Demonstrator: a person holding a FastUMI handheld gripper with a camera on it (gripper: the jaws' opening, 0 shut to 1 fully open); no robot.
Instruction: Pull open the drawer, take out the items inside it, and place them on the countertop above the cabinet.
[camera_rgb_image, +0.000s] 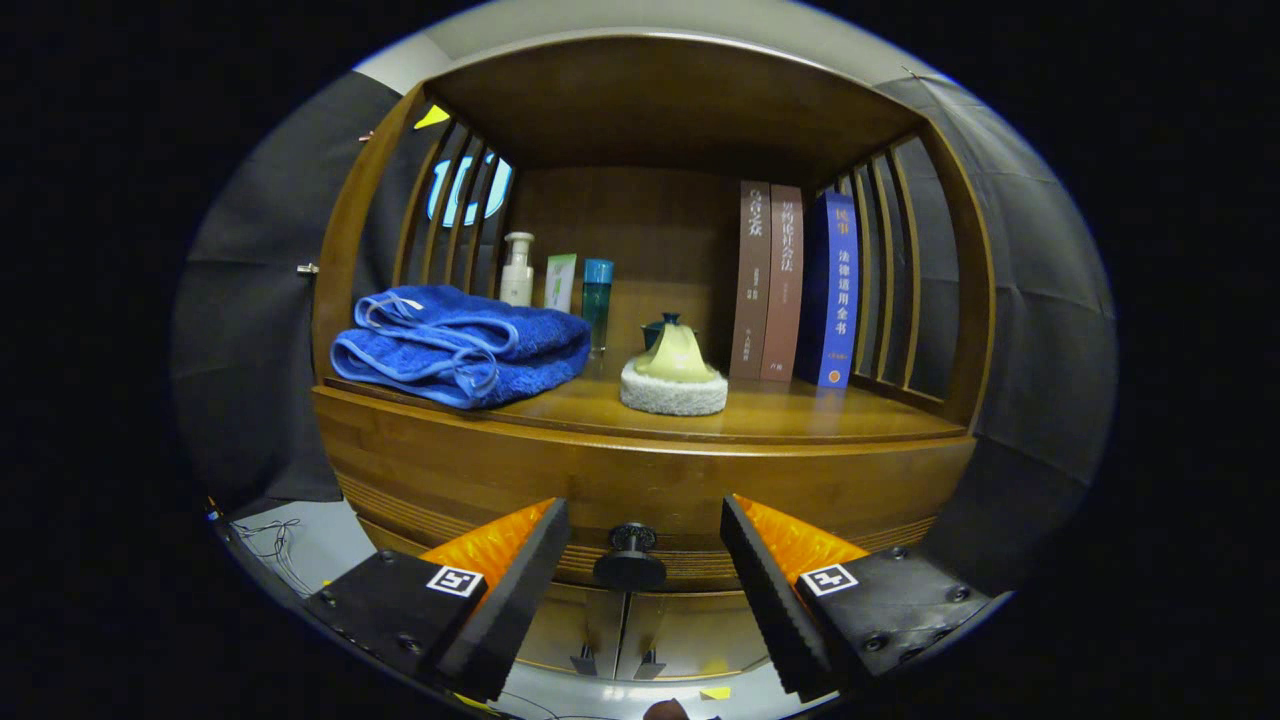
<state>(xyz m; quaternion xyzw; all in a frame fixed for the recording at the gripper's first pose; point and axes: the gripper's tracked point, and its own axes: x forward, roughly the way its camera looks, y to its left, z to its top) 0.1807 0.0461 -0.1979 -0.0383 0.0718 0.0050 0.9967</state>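
Note:
The wooden cabinet's drawer front (640, 490) is shut, with a round black knob (630, 560) at its middle. My gripper (645, 545) is open, its two black fingers with orange backs standing either side of the knob, not touching it. The knob sits between the fingertips, slightly beyond them. Above the drawer lies the countertop (800, 410), a wooden shelf surface. The drawer's inside is hidden.
On the countertop lie a folded blue towel (460, 345), a white pump bottle (517, 268), a tube (560, 282), a teal bottle (597, 300), a small teapot on a white pad (673, 375) and three upright books (795, 285). Cabinet doors (630, 630) are below the drawer.

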